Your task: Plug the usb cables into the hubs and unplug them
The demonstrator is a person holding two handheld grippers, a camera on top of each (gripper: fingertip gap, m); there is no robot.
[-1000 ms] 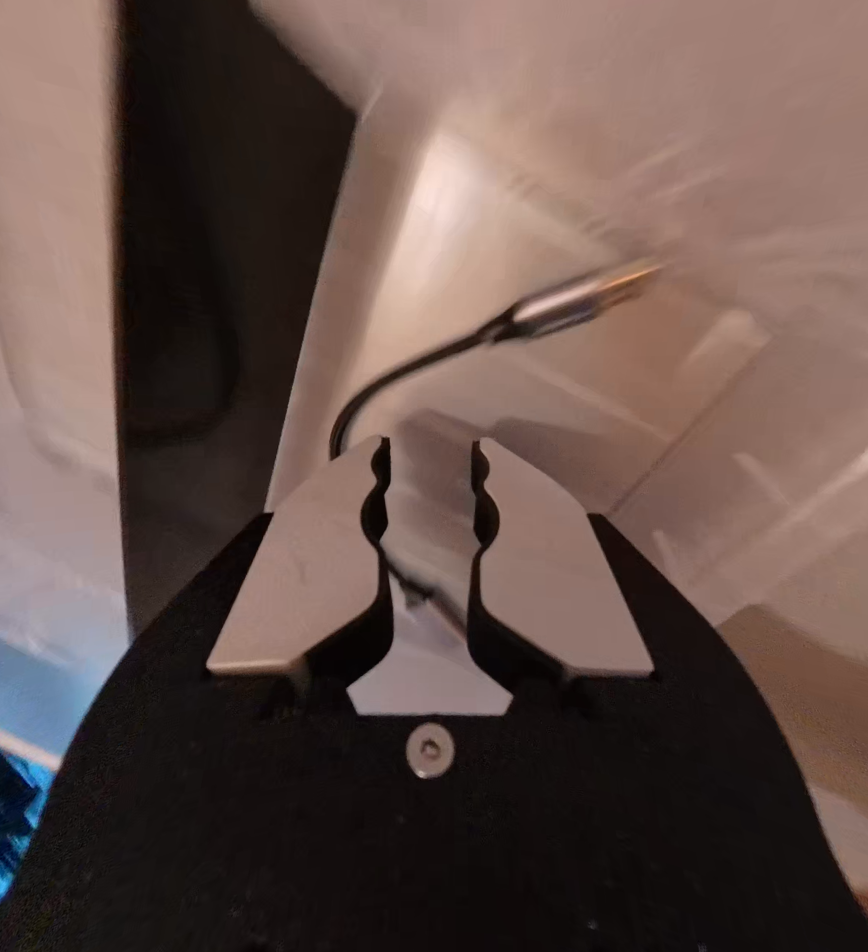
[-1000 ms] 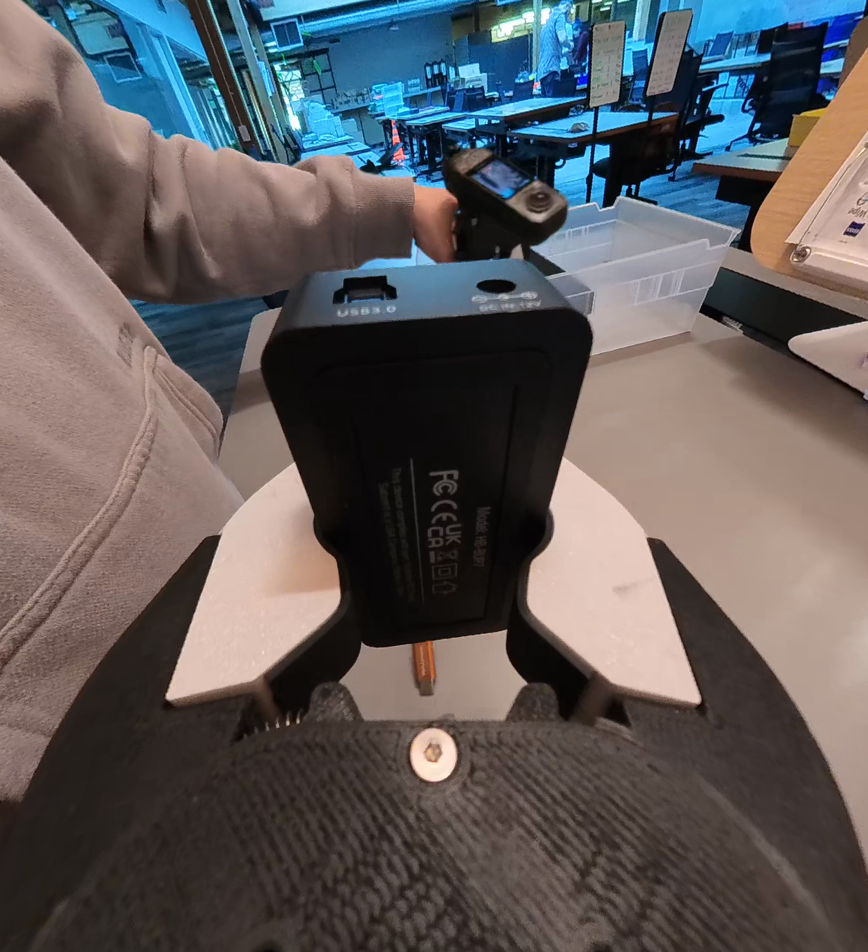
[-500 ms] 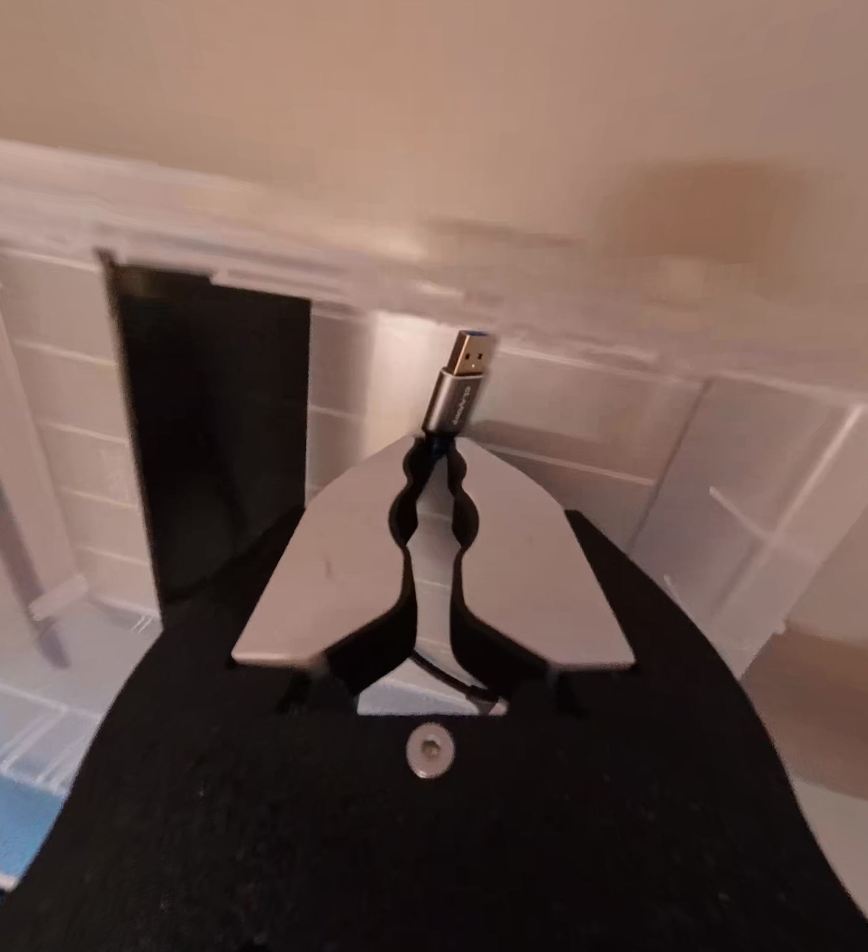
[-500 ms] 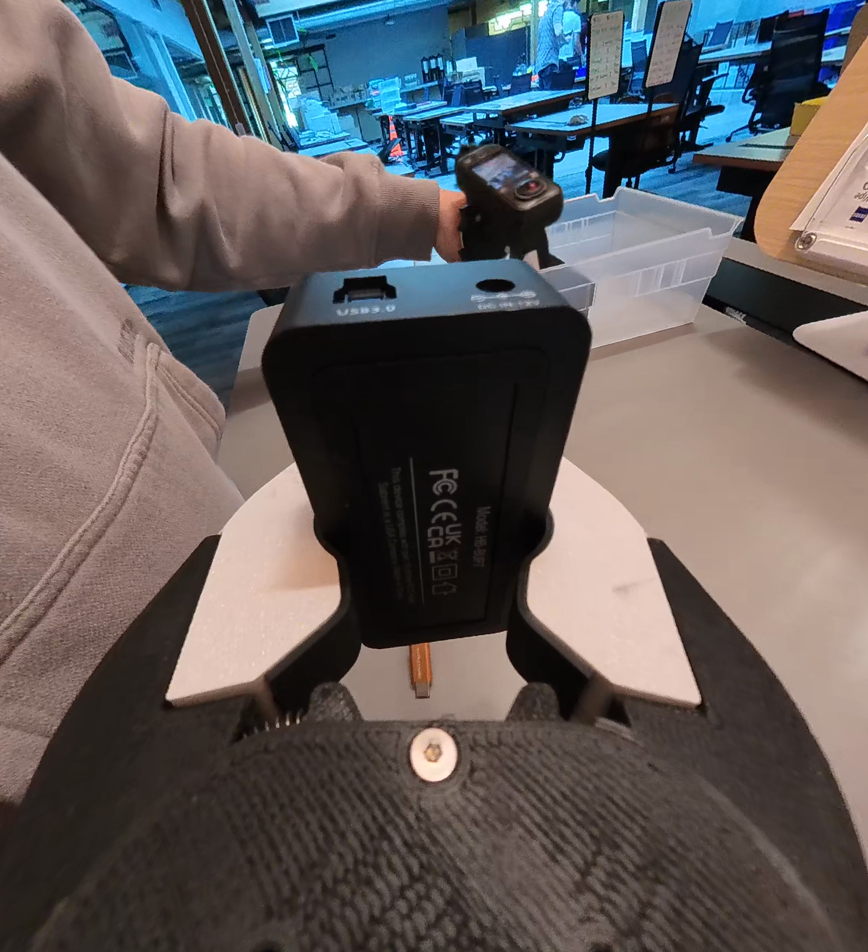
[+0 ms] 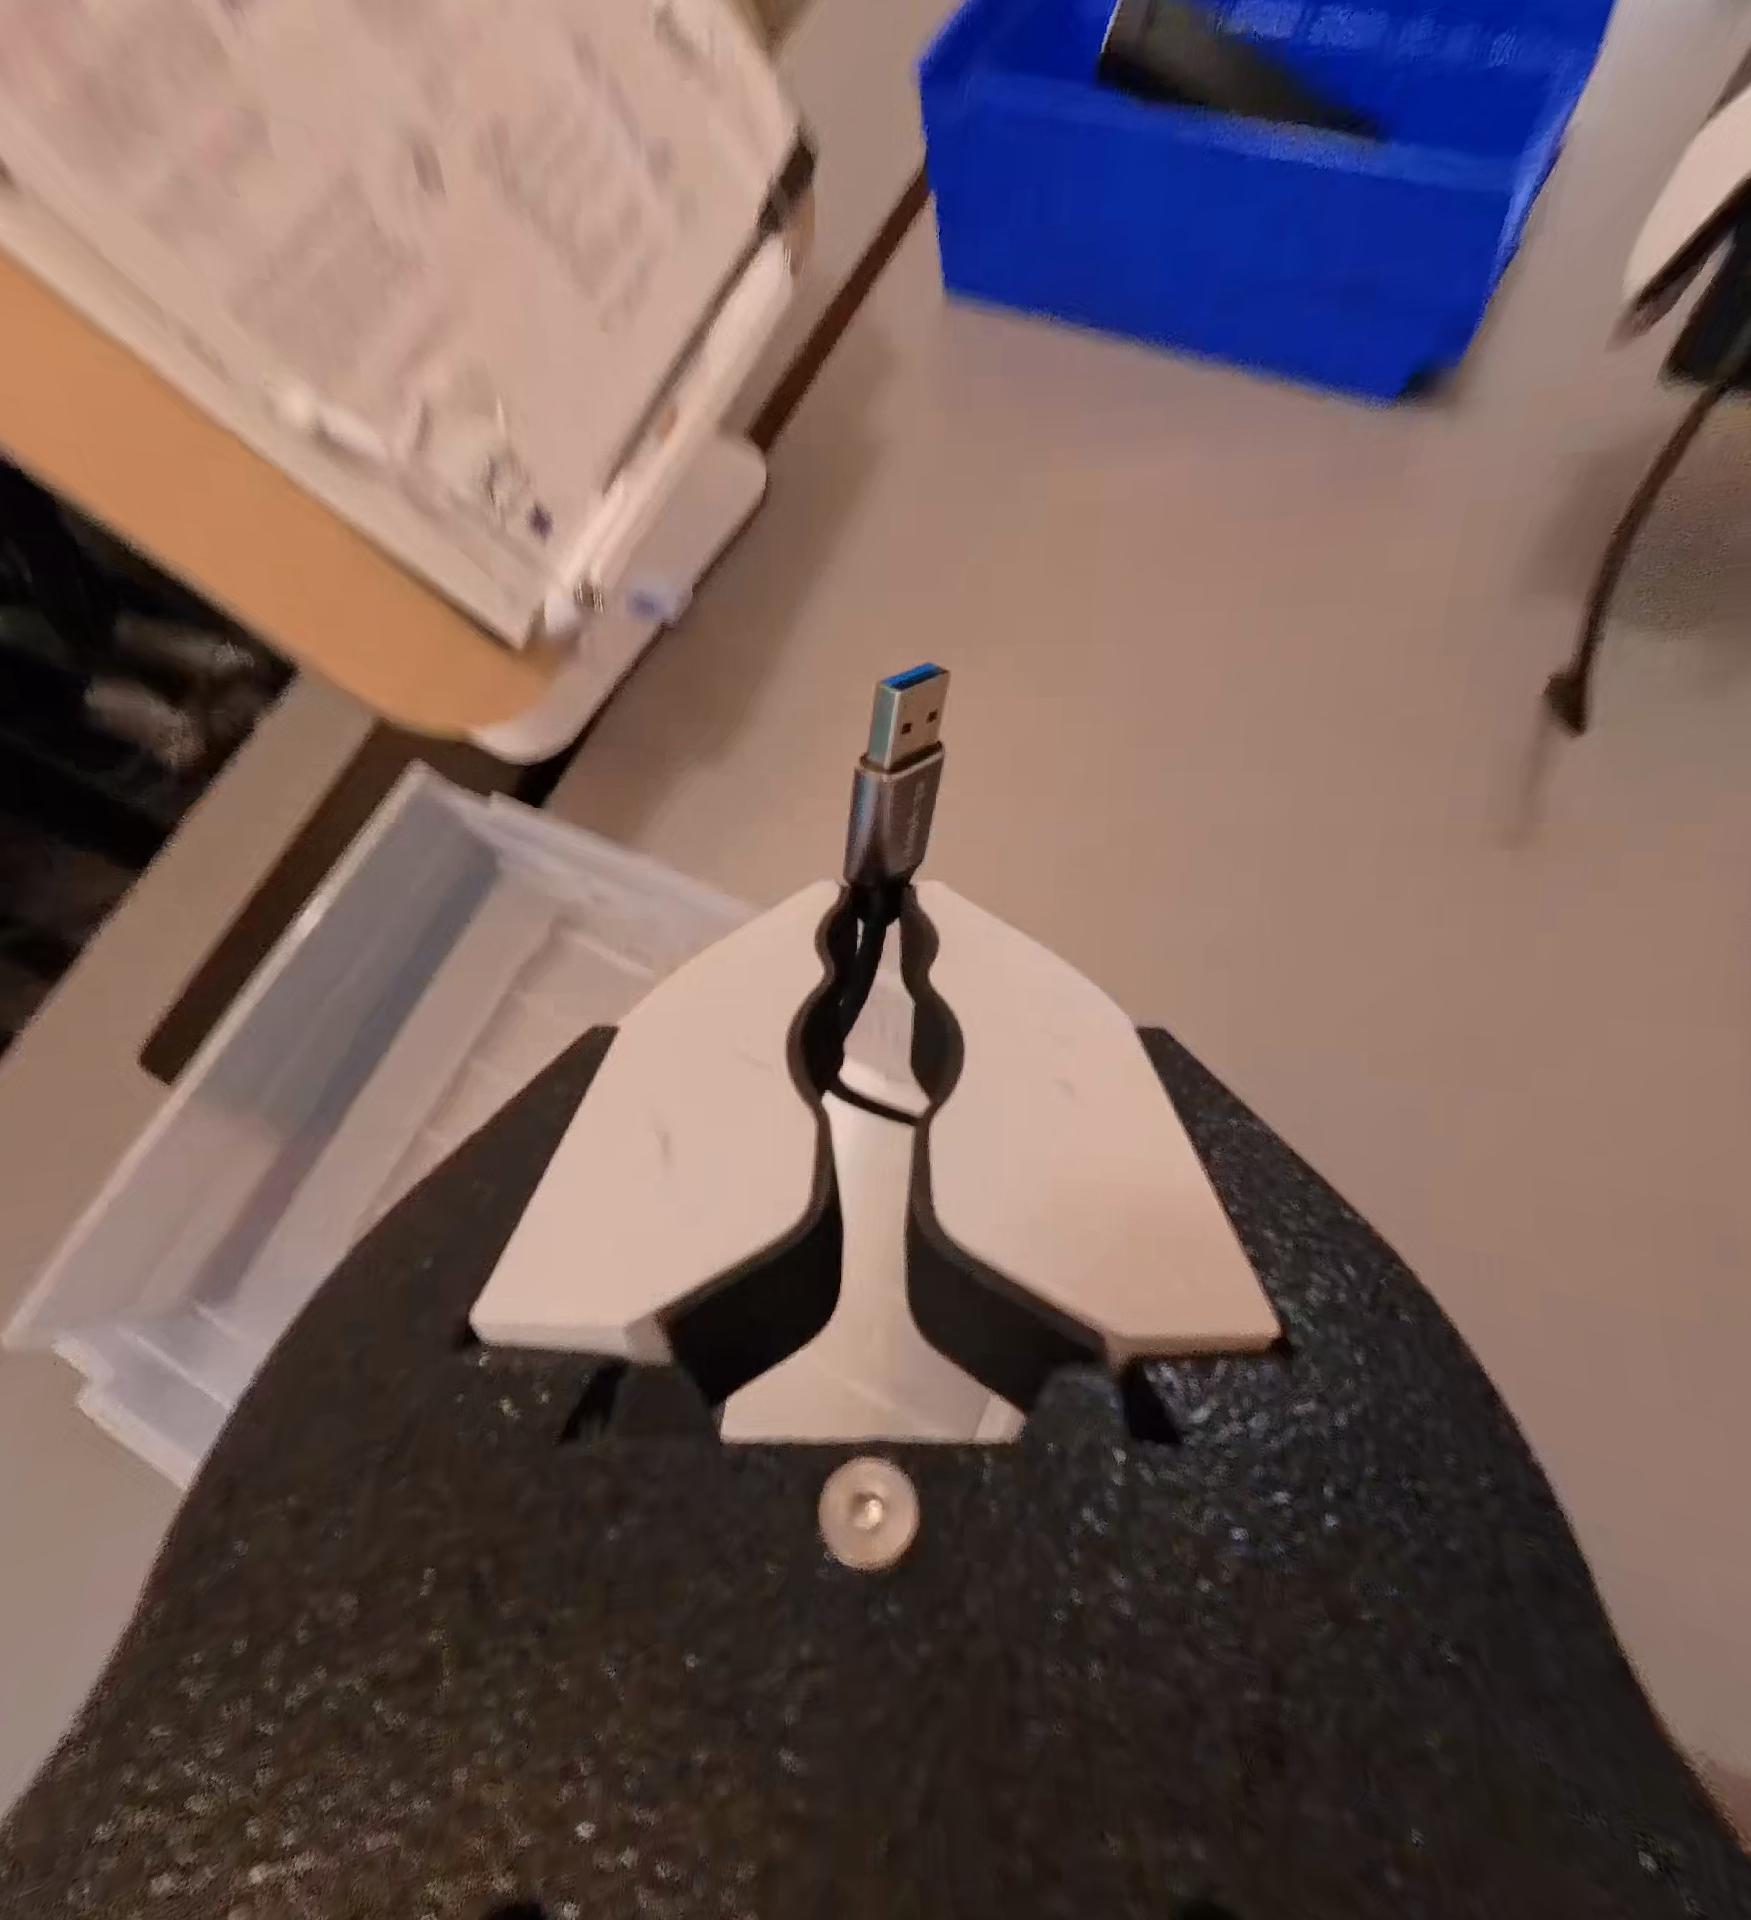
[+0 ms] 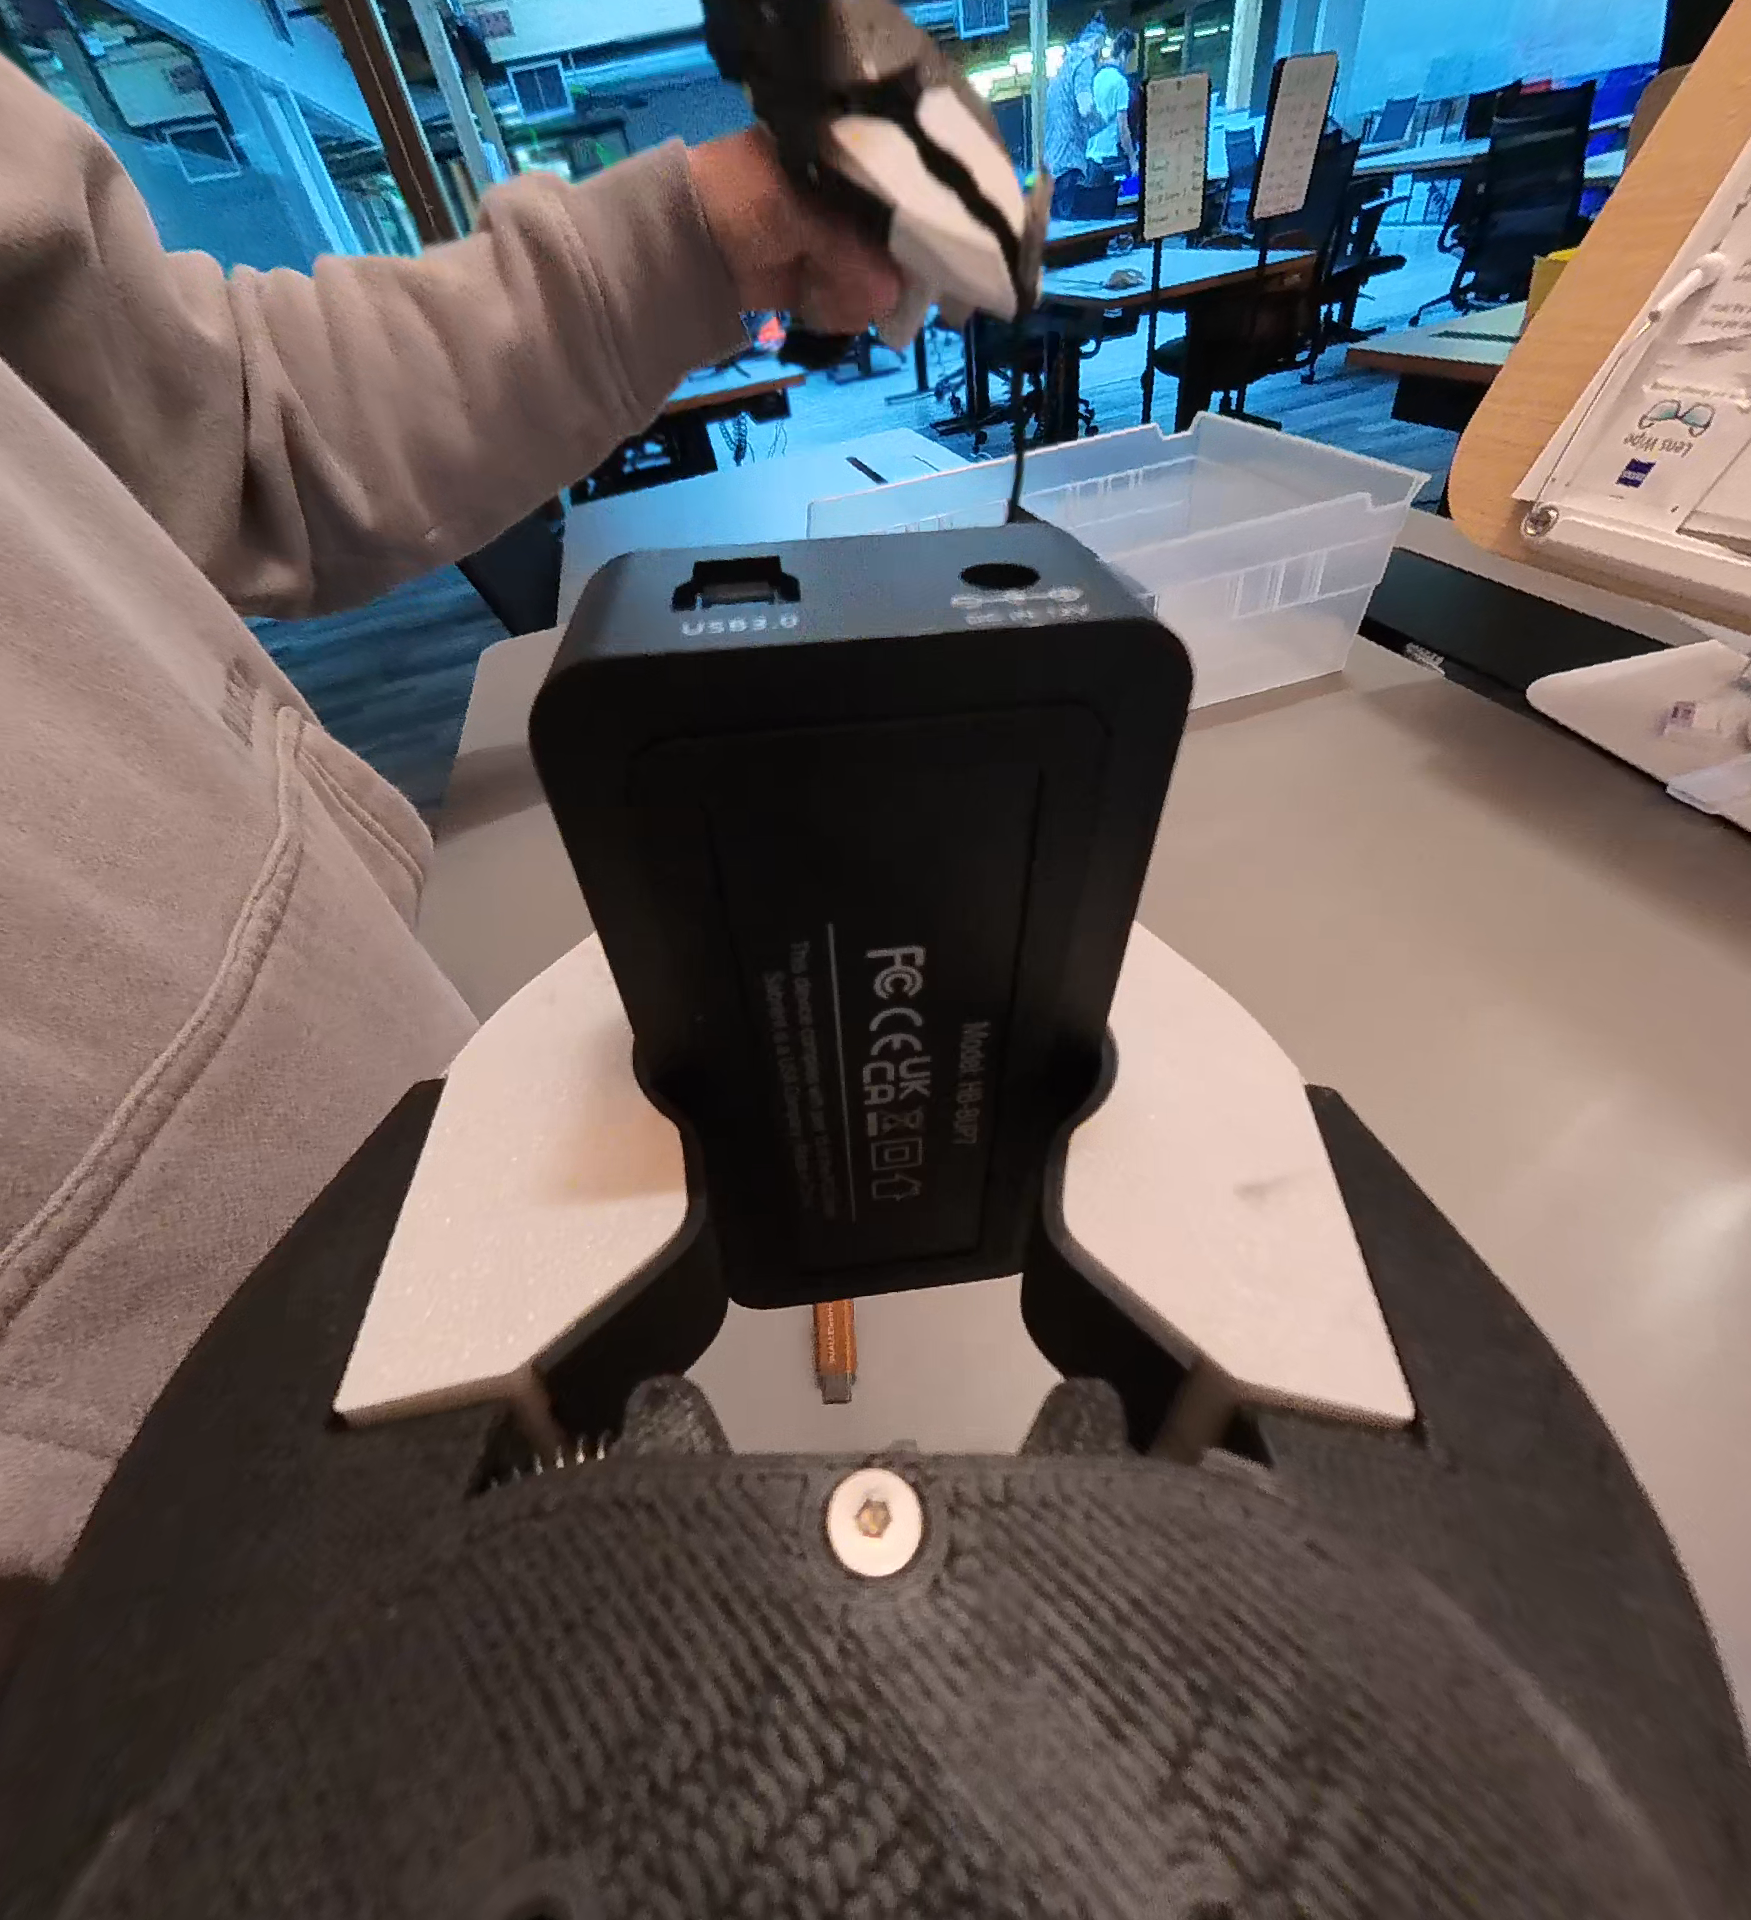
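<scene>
L wrist view: left hand-held gripper [image 5: 873, 899] clamped on black usb cable [image 5: 858, 971], plug [image 5: 904, 769] sticking fwd above grey table [image 5: 1266, 831], clear bin [image 5: 351, 1039] lower left (blurry); R wrist view: right hand-held gripper [image 6: 871, 1049] clamped on black hub [image 6: 850, 894], held upright, ports up.

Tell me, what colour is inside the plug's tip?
Blue, inside the USB plug; clearest in the left wrist view.

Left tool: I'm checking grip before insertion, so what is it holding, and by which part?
The left tool holds the USB cable by its black cord, just behind the grey plug.
</scene>
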